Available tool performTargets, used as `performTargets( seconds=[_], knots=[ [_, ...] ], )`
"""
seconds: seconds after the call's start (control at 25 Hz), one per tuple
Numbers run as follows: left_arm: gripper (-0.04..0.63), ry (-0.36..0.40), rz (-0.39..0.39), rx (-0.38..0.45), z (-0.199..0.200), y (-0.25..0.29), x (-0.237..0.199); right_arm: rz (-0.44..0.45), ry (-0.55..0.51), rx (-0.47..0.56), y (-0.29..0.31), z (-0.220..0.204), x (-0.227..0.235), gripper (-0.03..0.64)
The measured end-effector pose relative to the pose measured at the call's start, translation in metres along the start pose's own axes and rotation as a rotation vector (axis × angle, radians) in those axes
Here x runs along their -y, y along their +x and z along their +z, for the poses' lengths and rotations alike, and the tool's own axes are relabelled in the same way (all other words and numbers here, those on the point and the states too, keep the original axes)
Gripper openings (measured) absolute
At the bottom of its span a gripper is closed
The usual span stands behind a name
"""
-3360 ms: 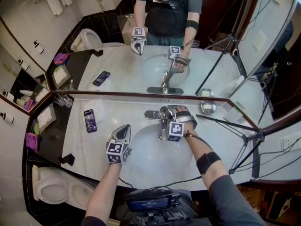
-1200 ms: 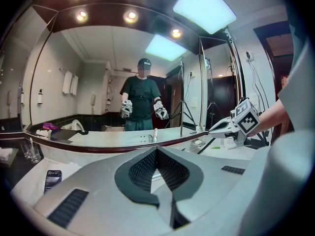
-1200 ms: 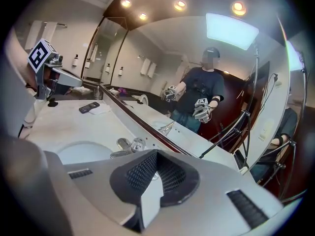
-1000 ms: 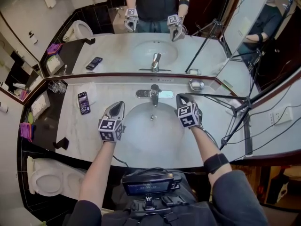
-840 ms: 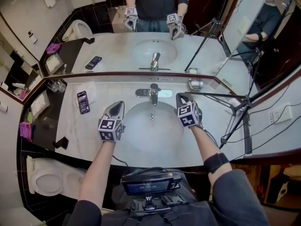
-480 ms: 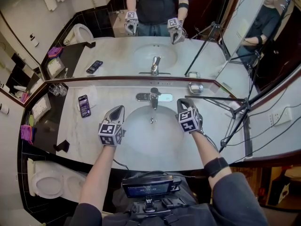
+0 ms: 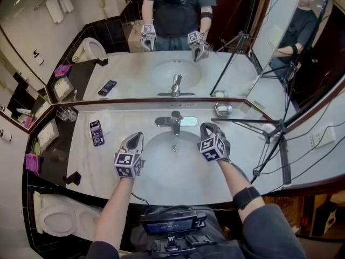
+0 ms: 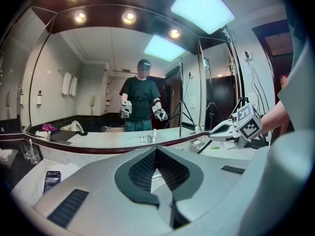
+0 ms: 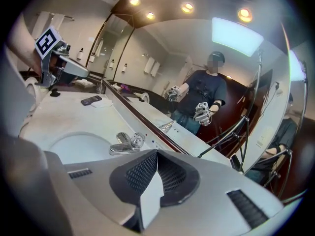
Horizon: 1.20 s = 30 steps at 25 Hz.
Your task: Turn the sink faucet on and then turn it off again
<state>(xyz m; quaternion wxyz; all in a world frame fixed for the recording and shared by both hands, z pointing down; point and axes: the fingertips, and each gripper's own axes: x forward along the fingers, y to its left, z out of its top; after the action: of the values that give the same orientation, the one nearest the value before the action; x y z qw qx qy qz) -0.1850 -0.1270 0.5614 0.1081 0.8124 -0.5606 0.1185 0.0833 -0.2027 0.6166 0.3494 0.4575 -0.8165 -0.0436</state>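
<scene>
The chrome faucet (image 7: 175, 122) stands at the back of the white sink basin (image 7: 161, 172), its lever on top; I see no stream of water under the spout. My right gripper (image 7: 206, 128) hovers over the basin's right rim, to the right of the faucet and apart from it, shut and empty. In the right gripper view the faucet (image 9: 125, 142) lies ahead to the left of the closed jaws (image 9: 157, 154). My left gripper (image 7: 135, 138) hangs over the basin's left rim, also shut with nothing in it (image 8: 156, 151).
A phone (image 7: 97, 132) lies on the marble counter (image 7: 108, 161) at the left, with glasses (image 7: 67, 114) beyond it. A soap dish (image 7: 223, 109) sits at the back right. A tripod (image 7: 269, 128) leans over the counter's right end. The mirror (image 7: 172, 47) runs along the back.
Since the earliest frame my right gripper has come off the faucet lever and drawn back to the basin's right side. Over the last second both grippers keep roughly their places.
</scene>
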Motion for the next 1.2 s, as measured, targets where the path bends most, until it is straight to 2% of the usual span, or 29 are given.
performTargets(
  seconds=[0.08, 0.2, 0.48, 0.72, 0.84, 1.0, 1.2],
  knots=[
    [-0.003, -0.001, 0.002, -0.002, 0.0, 0.002, -0.001, 0.0, -0.082, -0.005, 0.008, 0.005, -0.003, 0.026],
    [-0.004, -0.003, 0.004, -0.001, 0.0, 0.006, -0.001, 0.018, -0.221, -0.013, 0.021, 0.012, -0.011, 0.097],
    [-0.003, -0.006, 0.02, -0.01, -0.002, 0.01, -0.013, 0.111, -0.564, -0.043, 0.056, 0.025, -0.045, 0.183],
    [-0.003, -0.009, 0.045, -0.025, -0.004, 0.011, -0.025, 0.181, -0.753, -0.053, 0.089, 0.022, -0.066, 0.225],
    [-0.004, -0.012, 0.054, -0.032, -0.007, 0.01, -0.029, 0.203, -0.821, -0.084, 0.105, 0.013, -0.071, 0.225],
    [-0.003, -0.01, 0.064, -0.037, -0.008, 0.011, -0.036, 0.188, -0.926, -0.086, 0.124, 0.013, -0.07, 0.224],
    [-0.003, -0.01, 0.071, -0.038, -0.007, 0.012, -0.039, 0.251, -1.01, -0.115, 0.132, -0.001, -0.082, 0.192]
  ],
)
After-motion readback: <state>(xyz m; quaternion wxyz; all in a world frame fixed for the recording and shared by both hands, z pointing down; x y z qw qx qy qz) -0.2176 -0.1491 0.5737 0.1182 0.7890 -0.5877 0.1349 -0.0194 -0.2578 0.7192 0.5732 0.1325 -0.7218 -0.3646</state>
